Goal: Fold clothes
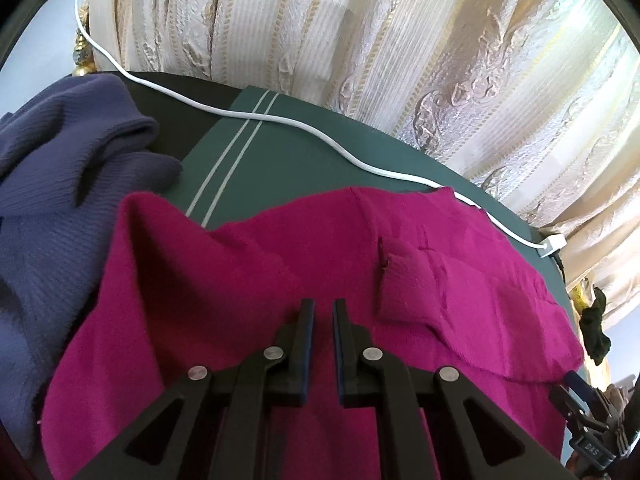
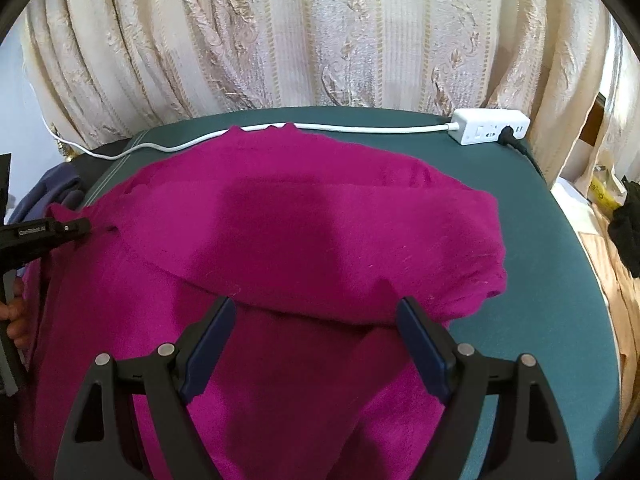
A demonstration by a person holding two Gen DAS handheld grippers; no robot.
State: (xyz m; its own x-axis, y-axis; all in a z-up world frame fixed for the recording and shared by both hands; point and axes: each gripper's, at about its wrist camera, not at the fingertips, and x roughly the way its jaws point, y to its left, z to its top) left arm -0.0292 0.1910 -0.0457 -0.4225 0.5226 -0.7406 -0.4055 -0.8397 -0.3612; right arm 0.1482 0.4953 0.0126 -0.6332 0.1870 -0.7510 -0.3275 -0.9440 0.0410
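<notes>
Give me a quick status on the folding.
Left claw nearly shut, nothing visibly pinched; right claw open. Sweater part-folded. Cord touches its far edge.

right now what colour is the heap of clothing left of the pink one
Purple heap beside the magenta garment, clearest in the left wrist view.

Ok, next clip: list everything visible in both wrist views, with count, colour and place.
magenta garment: one, magenta, spread on the table, partly folded over itself
purple knit garment: one, purple, bunched at the table's left end
table: one, dark green top with pale stripes near its left end
power strip: one, white, far right corner of the table, a black plug in it
white cable: one, white, along the table's far edge
curtain: cream and gold, behind the table
left gripper: black, jaws narrowly apart over the magenta garment
right gripper: black, jaws wide apart at the fold edge
</notes>
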